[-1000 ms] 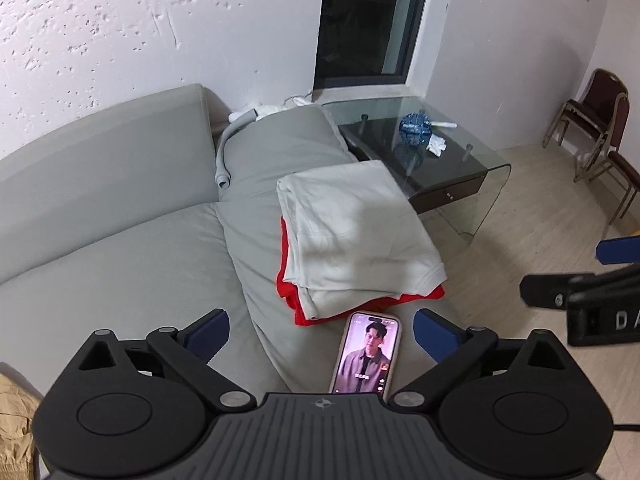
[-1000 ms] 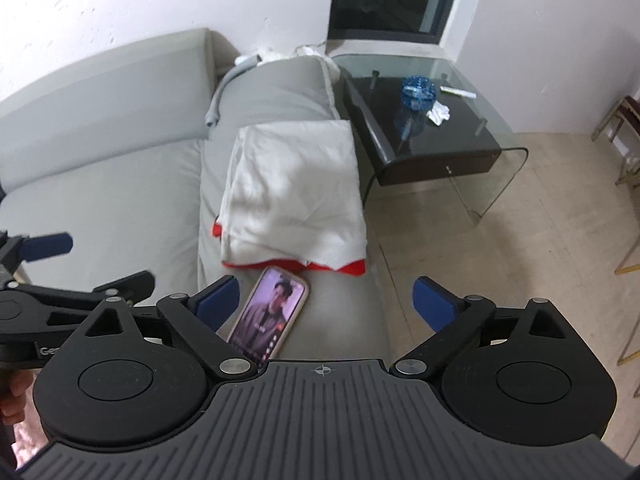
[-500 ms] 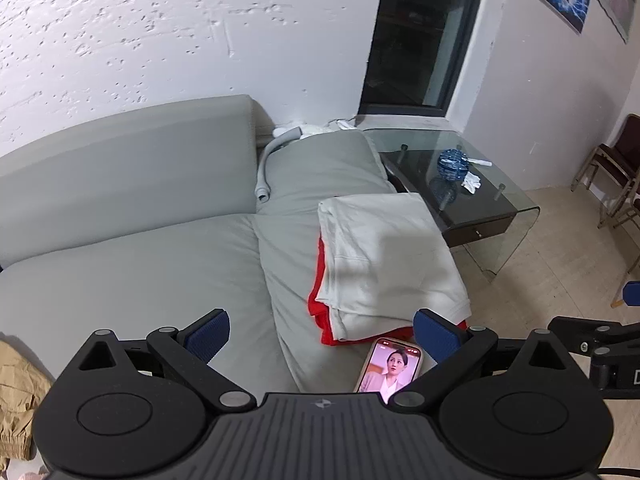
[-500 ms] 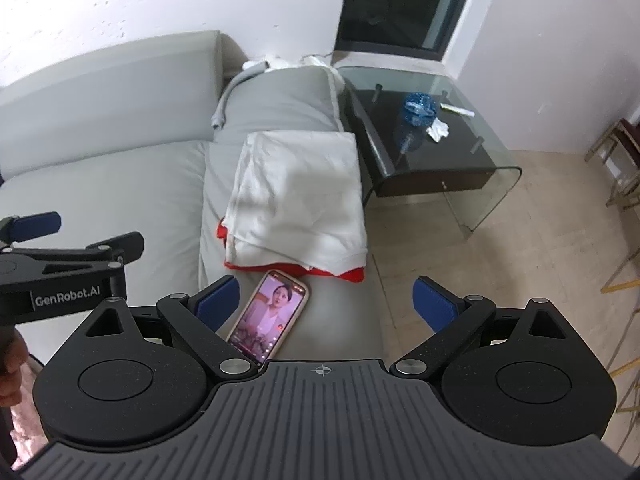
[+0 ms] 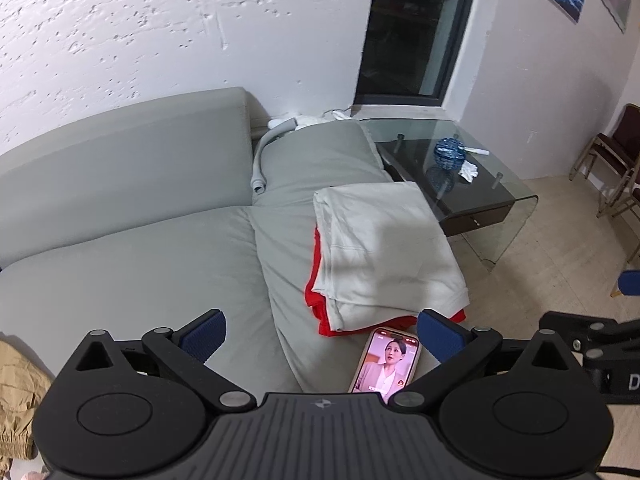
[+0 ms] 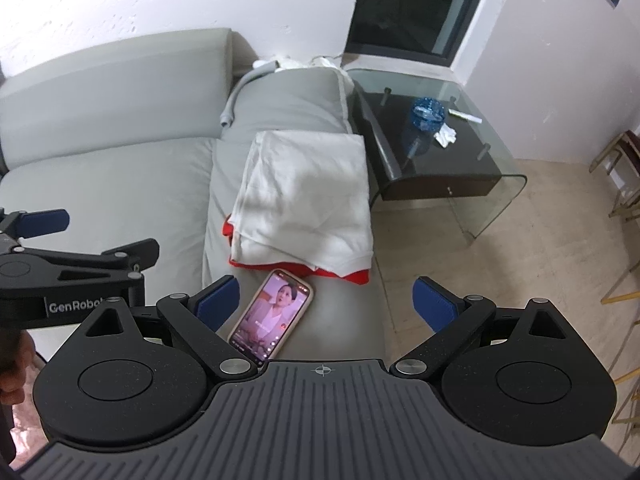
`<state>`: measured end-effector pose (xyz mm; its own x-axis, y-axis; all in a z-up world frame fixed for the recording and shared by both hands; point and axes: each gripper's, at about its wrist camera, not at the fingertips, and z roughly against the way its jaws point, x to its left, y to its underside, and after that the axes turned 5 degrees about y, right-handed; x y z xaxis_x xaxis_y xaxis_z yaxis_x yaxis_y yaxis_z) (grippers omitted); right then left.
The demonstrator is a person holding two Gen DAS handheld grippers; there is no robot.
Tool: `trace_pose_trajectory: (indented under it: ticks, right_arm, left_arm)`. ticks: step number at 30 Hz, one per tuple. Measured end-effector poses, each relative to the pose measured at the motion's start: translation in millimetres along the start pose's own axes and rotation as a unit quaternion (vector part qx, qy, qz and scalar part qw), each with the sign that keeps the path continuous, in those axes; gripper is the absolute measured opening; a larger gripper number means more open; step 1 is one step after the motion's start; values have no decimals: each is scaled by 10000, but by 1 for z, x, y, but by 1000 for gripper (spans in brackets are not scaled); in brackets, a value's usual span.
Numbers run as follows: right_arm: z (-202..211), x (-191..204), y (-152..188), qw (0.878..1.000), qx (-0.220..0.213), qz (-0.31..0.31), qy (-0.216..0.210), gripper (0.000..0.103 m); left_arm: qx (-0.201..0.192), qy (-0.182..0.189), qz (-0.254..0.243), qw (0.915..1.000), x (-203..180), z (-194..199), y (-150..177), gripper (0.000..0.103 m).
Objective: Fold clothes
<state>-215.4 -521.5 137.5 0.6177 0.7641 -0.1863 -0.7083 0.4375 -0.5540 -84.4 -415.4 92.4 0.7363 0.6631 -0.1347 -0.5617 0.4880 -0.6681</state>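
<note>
A folded off-white garment [image 5: 384, 248] [image 6: 308, 196] lies on top of a folded red garment [image 5: 316, 304] [image 6: 356, 276] on the right cushion of the grey sofa [image 5: 152, 248] [image 6: 120, 184]. My left gripper [image 5: 322, 334] is open and empty, held above and short of the stack. My right gripper [image 6: 326, 304] is also open and empty, over the sofa's front edge. A crumpled tan garment [image 5: 16, 396] shows at the lower left of the left wrist view. The left gripper [image 6: 60, 240] appears at the left edge of the right wrist view.
A lit phone [image 5: 386, 362] [image 6: 274, 314] lies on the cushion just in front of the stack. A glass side table [image 5: 480, 184] [image 6: 472, 136] with a blue object [image 6: 428, 114] stands right of the sofa. A grey hose [image 5: 260, 160] lies at the sofa's back corner. Chairs [image 5: 612, 160] stand far right.
Both grippers have drawn back and up from the stack, so the stack and phone look smaller and more of the sofa and wall show. Both stay open.
</note>
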Motion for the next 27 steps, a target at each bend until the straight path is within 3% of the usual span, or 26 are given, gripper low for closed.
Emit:
trace_pose_trajectory:
  ticks: [27]
  right_arm:
    - [-4, 7, 1, 9999, -12, 74, -153, 97]
  left_arm:
    - [-158, 2, -59, 9999, -5, -4, 2, 102]
